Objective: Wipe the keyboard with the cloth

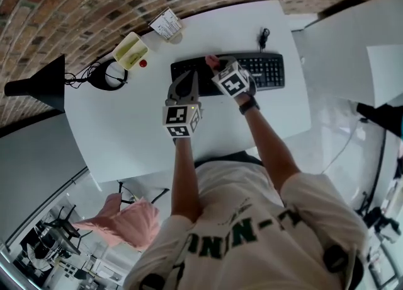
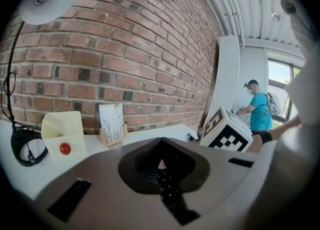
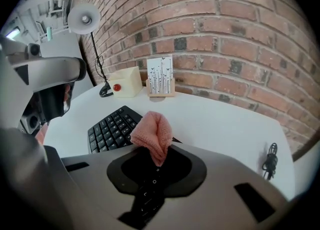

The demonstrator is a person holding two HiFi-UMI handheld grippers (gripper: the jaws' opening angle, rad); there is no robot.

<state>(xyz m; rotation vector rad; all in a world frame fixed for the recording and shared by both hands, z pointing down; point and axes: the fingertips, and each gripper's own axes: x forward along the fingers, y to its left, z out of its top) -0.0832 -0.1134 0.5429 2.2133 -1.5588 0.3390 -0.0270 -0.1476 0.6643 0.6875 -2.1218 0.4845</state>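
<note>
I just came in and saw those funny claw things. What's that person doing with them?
A person at a white table holds a gripper in each hand. The right gripper is pinching a pink cloth and holding it just over the black keyboard, ready for wiping. The left gripper hovers beside it near the keyboard's left end, with its jaws together.

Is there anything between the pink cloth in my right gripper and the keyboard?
Nothing visible. The right gripper holds the pink cloth over the keyboard, with bare keys below it. The left gripper is beside it near the keyboard's left end, not under the cloth.
</note>
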